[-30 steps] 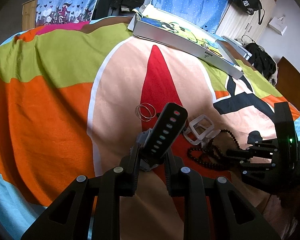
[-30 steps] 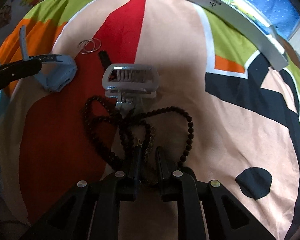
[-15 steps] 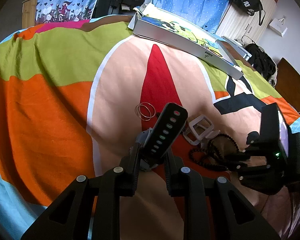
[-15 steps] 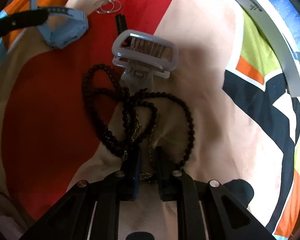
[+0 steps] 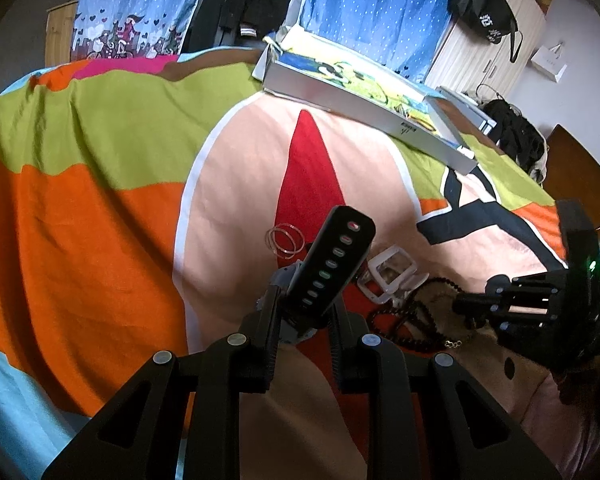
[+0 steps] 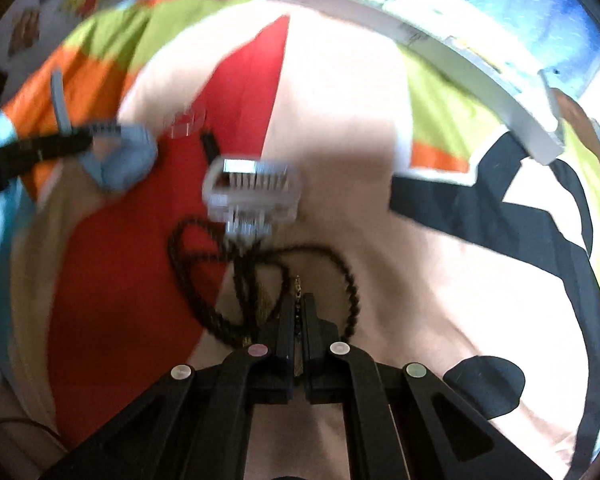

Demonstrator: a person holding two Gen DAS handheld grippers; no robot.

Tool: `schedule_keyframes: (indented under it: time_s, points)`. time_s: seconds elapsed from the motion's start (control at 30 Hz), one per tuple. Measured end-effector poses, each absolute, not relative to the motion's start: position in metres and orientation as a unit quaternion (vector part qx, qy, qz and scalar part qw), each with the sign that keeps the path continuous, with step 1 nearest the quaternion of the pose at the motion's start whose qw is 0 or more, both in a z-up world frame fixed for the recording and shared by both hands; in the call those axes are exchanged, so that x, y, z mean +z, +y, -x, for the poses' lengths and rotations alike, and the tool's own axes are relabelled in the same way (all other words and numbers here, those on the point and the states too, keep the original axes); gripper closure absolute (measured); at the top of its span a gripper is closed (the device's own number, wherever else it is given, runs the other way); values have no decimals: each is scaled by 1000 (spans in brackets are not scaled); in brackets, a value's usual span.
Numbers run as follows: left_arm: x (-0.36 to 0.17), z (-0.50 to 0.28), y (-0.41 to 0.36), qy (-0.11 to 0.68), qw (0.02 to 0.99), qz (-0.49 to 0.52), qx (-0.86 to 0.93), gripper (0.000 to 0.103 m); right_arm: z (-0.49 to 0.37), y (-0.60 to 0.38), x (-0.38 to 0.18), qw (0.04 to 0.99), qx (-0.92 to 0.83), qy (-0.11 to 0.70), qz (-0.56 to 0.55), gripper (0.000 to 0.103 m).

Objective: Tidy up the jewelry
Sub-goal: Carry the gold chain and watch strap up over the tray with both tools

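My left gripper [image 5: 303,307] is shut on a grey-blue watch [image 5: 288,284] whose black strap [image 5: 332,264] sticks up; that watch [image 6: 118,162] also shows in the right wrist view. My right gripper [image 6: 298,312] has closed on a thin gold chain [image 6: 299,292] that lies among a dark beaded necklace [image 6: 228,276]; the frame is blurred. A white hair claw [image 6: 252,188] lies just beyond the beads. Thin clear bangles [image 5: 285,239] rest on the red patch. The right gripper [image 5: 476,308] sits over the beads [image 5: 404,316] in the left wrist view.
Everything lies on a bed with a bright patterned cover [image 5: 100,184]. A long white box with a cartoon lid [image 5: 364,96] sits at the far edge. A small black stick [image 6: 209,145] lies near the bangles. Curtains, a wardrobe and bags stand behind.
My right gripper has closed from a narrow gap onto the gold chain and tilted back up, blurring its view. The left gripper with the watch has stayed put.
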State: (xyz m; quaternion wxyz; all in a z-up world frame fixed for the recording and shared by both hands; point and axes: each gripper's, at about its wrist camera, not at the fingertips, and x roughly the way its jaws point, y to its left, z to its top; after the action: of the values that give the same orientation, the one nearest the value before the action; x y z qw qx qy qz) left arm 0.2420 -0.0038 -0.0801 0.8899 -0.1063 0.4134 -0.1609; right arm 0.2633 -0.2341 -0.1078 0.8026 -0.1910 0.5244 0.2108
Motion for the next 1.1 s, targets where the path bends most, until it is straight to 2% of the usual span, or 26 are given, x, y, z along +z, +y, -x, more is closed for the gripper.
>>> schedule_keyframes:
  time_s: [0.3, 0.67, 0.93, 1.1]
  points:
    - [-60, -238, 0, 378, 902, 122, -167, 85, -268, -264, -70, 872, 223, 434, 29, 100]
    - [-4, -252, 0, 336, 914, 144, -176, 85, -301, -292, 1, 916, 245, 309, -77, 100]
    - [46, -316, -23, 301, 923, 149, -187, 85, -349, -307, 52, 936, 245, 225, -115, 100]
    - [57, -376, -36, 292, 926, 154, -182, 85, -391, -317, 60, 945, 229, 189, -135, 100]
